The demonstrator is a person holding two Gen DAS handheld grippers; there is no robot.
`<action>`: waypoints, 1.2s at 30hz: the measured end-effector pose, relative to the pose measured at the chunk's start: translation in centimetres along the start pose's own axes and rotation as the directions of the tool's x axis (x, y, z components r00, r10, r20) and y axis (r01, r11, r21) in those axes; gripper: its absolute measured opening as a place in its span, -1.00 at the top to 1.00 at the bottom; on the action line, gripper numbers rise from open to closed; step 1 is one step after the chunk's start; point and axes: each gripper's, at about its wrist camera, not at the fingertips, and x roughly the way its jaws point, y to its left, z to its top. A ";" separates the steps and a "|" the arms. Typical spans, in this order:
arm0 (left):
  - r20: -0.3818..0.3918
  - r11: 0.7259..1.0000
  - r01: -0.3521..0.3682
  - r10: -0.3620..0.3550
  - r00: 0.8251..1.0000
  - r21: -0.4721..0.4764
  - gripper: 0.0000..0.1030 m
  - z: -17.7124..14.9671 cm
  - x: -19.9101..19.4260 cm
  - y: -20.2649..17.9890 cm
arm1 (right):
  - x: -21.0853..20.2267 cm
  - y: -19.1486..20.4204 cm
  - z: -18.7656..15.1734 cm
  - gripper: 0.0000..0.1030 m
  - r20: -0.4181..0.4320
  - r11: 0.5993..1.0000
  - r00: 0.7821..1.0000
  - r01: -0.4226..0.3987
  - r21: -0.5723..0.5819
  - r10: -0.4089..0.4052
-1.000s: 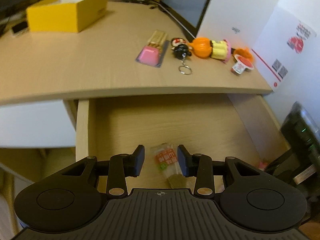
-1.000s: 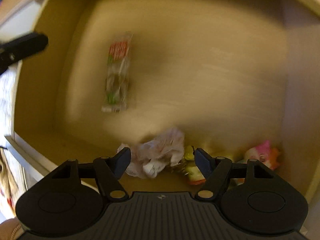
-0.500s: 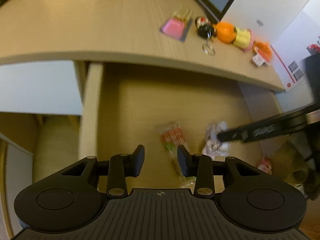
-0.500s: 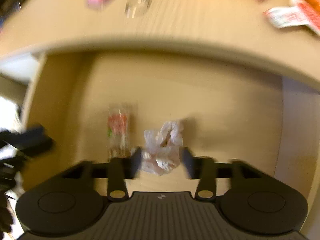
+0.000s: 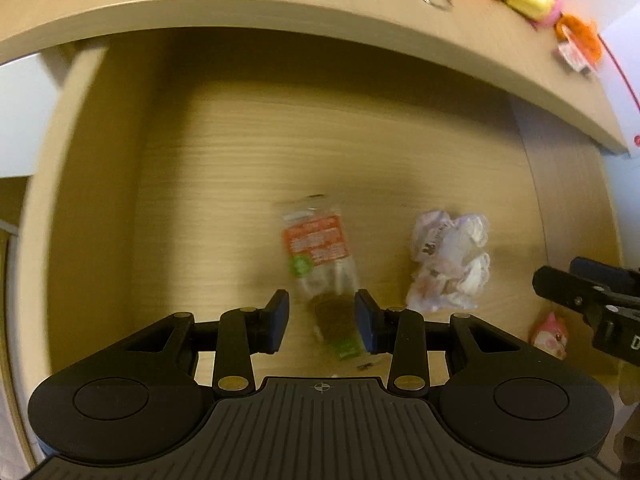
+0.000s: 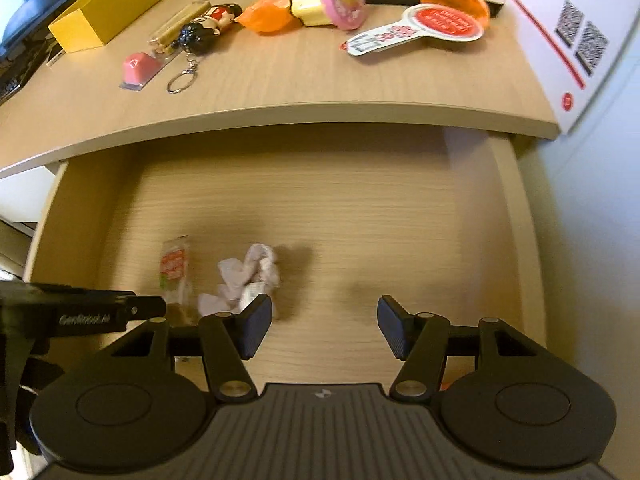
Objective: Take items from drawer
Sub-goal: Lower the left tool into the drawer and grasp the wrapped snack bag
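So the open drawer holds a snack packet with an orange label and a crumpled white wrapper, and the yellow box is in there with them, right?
Not quite. The snack packet and the crumpled wrapper do lie in the open drawer, but the yellow box stands on the desktop above, at its far left. The right wrist view shows this.

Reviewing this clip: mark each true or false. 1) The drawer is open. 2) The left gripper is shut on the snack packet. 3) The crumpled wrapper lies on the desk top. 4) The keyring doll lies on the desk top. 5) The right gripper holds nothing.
1) True: the drawer is open.
2) False: the left gripper is open, with the snack packet lying between its fingers.
3) False: the crumpled wrapper lies in the drawer.
4) True: the keyring doll lies on the desk top.
5) True: the right gripper is open and holds nothing.
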 end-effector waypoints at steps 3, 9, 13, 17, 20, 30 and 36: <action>-0.028 0.996 -0.052 0.054 0.998 0.073 0.19 -0.4 1.3 -1.7 | -0.7 -0.3 -0.7 -0.15 0.048 1.000 0.999 0.004 0.000 -0.004; 0.001 0.984 -0.108 0.109 0.994 0.142 0.17 -0.6 2.3 -3.5 | -1.2 -0.3 -1.9 -0.15 0.114 1.000 0.993 0.020 -0.017 -0.018; 0.003 0.977 -0.123 0.124 0.992 0.172 0.13 -0.9 2.5 -4.0 | -1.3 -1.0 -2.2 -0.15 0.131 1.000 0.991 0.025 0.001 -0.025; 0.002 0.972 -0.123 0.125 0.992 0.198 0.18 -1.3 2.3 -3.8 | -1.4 -1.7 -2.1 -0.15 0.147 1.000 0.989 0.016 0.024 -0.019; -0.010 0.971 -0.119 0.124 0.992 0.207 0.21 -1.4 2.4 -3.4 | -1.4 -1.9 -1.8 -0.15 0.152 1.000 0.988 -0.014 0.024 0.010; 0.014 0.986 0.030 -0.033 0.999 0.164 0.23 -2.4 -1.4 -0.5 | 1.1 -2.9 -1.0 -0.21 -0.178 0.994 0.979 -0.084 0.066 0.095; 0.128 0.991 0.102 -0.112 0.985 0.083 0.23 -4.8 -5.4 2.4 | 2.9 0.0 -1.9 -0.21 -0.404 0.997 0.914 -0.055 -0.049 0.030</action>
